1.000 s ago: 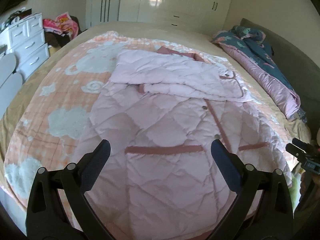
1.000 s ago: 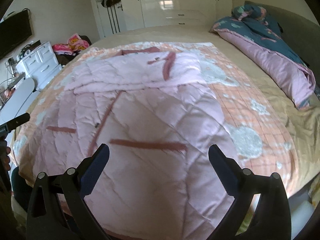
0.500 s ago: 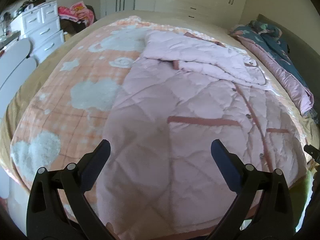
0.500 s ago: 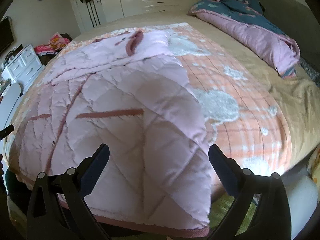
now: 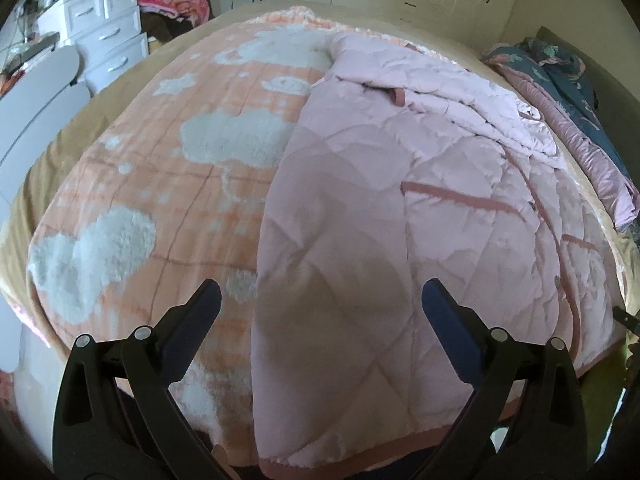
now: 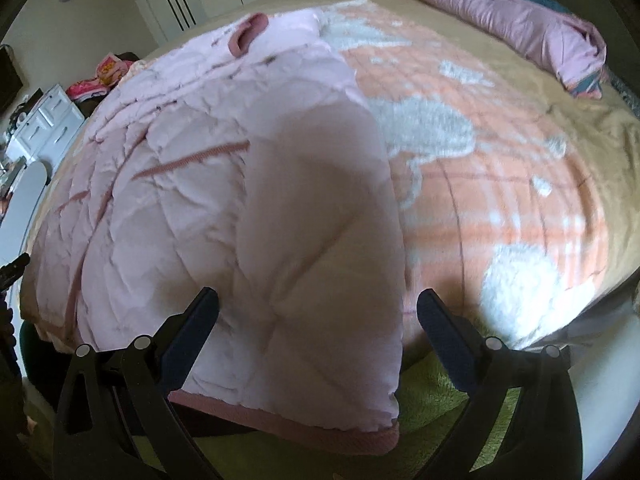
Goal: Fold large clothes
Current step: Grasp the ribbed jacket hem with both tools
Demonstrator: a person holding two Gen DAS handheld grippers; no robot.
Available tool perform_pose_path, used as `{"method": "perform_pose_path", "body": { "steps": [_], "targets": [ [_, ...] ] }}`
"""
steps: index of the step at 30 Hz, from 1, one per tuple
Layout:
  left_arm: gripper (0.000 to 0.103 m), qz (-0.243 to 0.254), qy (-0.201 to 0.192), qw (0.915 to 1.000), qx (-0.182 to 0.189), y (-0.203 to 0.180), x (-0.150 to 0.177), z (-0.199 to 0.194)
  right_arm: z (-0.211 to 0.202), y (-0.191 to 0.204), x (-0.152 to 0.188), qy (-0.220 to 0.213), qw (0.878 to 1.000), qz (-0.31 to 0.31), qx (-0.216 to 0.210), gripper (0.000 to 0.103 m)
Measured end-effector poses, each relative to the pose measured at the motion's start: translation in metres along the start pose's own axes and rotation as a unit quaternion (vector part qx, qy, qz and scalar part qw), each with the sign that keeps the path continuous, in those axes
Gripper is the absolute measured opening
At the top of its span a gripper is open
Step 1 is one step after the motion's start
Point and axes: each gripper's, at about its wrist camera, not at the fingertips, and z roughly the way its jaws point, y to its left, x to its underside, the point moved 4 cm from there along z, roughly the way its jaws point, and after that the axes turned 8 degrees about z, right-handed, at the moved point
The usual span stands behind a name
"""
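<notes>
A large pale pink quilted coat (image 5: 384,216) with darker pink trim lies spread on the bed, its sleeves folded across the chest at the far end. My left gripper (image 5: 320,300) hovers open above the coat's near left hem corner, touching nothing. In the right wrist view the same coat (image 6: 224,208) hangs slightly over the bed's front edge. My right gripper (image 6: 318,308) stands open over the near right hem corner, with the dark pink hem band (image 6: 320,432) just below its fingers.
The coat rests on an orange blanket (image 5: 160,184) with white fluffy patches. A rolled purple and teal quilt (image 6: 520,20) lies at the bed's far right. White drawers (image 5: 108,40) stand at the left. Green floor covering (image 6: 432,400) shows below the bed's edge.
Both grippers have drawn apart and come down toward the near end of the coat, the left one to its left hem corner, the right one to its right hem corner. Both stayed open.
</notes>
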Motion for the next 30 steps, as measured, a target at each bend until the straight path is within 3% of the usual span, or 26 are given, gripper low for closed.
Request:
{"method": "perform_pose_path", "body": {
  "steps": [7, 17, 20, 25, 30],
  "targets": [
    [0.094, -0.008, 0.020, 0.9997, 0.014, 0.004, 0.018, 0.004, 0.007, -0.008, 0.011, 0.024, 0.999, 0.005, -0.042, 0.099],
    [0.094, -0.006, 0.034, 0.9988, 0.035, 0.000, 0.037, 0.006, 0.008, 0.001, 0.021, 0.037, 0.997, -0.030, -0.057, 0.096],
    [0.094, 0.001, 0.040, 0.9985, 0.038, -0.005, 0.039, 0.008, 0.005, 0.010, 0.021, 0.034, 0.997, -0.034, -0.065, 0.077],
    [0.094, 0.010, 0.045, 0.9978, 0.046, -0.011, 0.041, 0.010, -0.014, 0.022, 0.015, 0.003, 0.994, -0.042, -0.100, 0.030],
    [0.094, -0.006, 0.043, 0.9971, 0.062, -0.013, 0.041, 0.008, -0.039, 0.030, 0.000, -0.030, 0.984, -0.024, -0.175, 0.031]
  ]
}}
